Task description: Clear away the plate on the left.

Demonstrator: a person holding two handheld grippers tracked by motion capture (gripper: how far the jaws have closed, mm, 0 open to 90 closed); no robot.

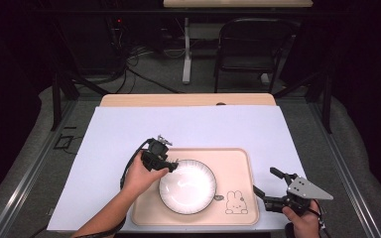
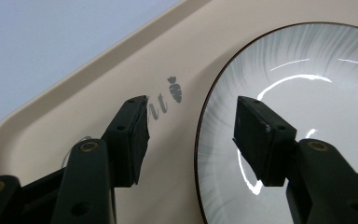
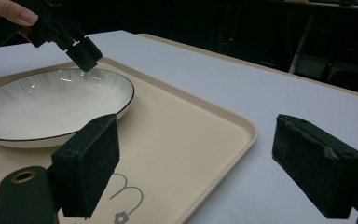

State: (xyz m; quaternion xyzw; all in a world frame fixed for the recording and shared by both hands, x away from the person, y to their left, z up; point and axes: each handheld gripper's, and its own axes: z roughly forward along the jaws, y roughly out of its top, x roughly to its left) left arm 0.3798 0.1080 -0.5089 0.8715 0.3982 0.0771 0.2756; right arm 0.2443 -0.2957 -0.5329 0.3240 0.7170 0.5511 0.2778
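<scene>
A white plate (image 1: 187, 187) with a thin dark rim lies on a beige tray (image 1: 238, 163). My left gripper (image 1: 172, 166) hovers at the plate's upper-left rim, open. In the left gripper view its jaws (image 2: 191, 116) straddle that rim, one pad over the tray (image 2: 74, 116) and the other over the plate (image 2: 303, 88). My right gripper (image 1: 266, 181) stands open just off the tray's right edge, with nothing between its pads (image 3: 200, 154). Its view takes in the plate (image 3: 51, 102), the tray's corner (image 3: 200, 135) and the left gripper (image 3: 81, 49) above the plate's far rim.
A pale sheet (image 1: 129, 129) covers the table under the tray. The tray bears a bunny print (image 1: 235, 203) near its front right corner and a carrot print (image 2: 175, 89) beside the plate. A dark chair (image 1: 250, 44) stands beyond the table's far edge.
</scene>
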